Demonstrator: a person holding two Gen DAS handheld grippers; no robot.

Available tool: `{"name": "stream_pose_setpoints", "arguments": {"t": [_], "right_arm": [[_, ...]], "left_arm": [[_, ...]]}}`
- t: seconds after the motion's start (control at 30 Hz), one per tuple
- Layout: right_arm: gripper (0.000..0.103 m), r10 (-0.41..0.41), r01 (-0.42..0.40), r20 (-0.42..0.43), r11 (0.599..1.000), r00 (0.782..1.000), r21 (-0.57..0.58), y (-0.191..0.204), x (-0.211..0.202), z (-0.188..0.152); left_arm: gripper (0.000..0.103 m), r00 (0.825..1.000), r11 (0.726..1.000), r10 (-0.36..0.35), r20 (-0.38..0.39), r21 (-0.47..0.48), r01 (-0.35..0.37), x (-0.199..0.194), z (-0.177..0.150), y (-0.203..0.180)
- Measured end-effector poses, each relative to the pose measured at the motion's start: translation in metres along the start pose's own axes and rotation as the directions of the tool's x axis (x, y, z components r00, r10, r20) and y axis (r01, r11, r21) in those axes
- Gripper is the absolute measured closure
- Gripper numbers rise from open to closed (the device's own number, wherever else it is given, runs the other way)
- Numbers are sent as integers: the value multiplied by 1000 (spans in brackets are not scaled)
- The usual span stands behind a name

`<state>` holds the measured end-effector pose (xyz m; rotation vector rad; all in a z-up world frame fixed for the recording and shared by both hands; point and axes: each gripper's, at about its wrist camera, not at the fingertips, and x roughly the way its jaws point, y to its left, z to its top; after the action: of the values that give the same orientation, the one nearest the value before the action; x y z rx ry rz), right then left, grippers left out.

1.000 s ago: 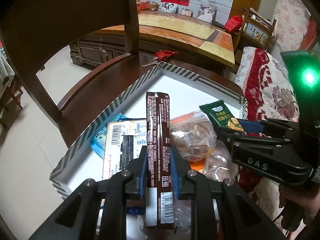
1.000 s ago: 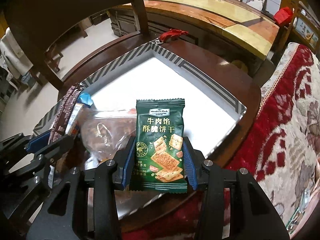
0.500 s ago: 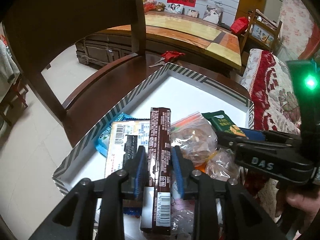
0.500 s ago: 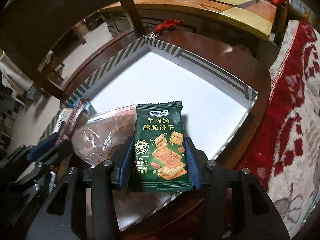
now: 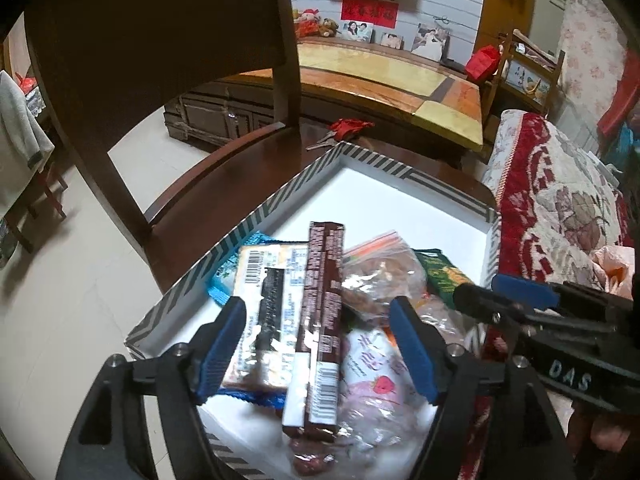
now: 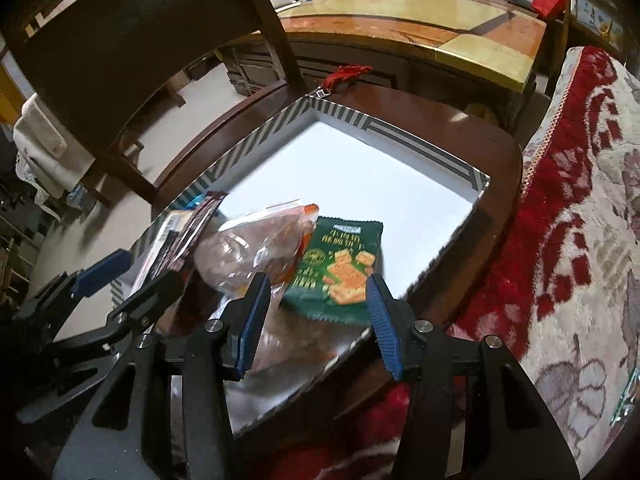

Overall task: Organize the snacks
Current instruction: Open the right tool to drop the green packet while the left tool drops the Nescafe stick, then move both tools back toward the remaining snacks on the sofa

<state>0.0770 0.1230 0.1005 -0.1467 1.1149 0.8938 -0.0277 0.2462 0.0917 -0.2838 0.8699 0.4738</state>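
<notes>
- The left gripper (image 5: 318, 344) stands with its blue pads wide apart, having just been opening; the brown chocolate bar (image 5: 322, 304) lies between them, touching neither pad.
- That bar rests lengthwise on the heap of snacks in the near part of the striped box (image 5: 256, 216), beside a flat packet with a barcode (image 5: 266, 300) on its left and a clear bag of brown snacks (image 5: 380, 276) on its right.
- The right gripper (image 6: 314, 320) is also parted, pads clear of everything.
- The green cracker packet (image 6: 340, 268) lies flat in the box just beyond those pads, right of the clear bag, near the box's right wall.
- The far part of the box floor is bare white.
- The box sits on a dark wooden chair seat (image 6: 440, 120), with a red patterned cushion (image 6: 580, 220) to the right.
</notes>
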Motion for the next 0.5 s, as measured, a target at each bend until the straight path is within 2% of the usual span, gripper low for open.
{"name": "stream_pose_setpoints", "arguments": {"t": [0.27, 0.5], "right_arm": [[54, -39, 39, 74, 999, 996, 8, -14, -44, -25], [54, -100, 93, 103, 993, 990, 71, -52, -79, -58]], "left_arm": [[20, 999, 998, -44, 23, 41, 43, -16, -3, -28], [19, 993, 988, -116, 4, 105, 115, -20, -12, -71]]}}
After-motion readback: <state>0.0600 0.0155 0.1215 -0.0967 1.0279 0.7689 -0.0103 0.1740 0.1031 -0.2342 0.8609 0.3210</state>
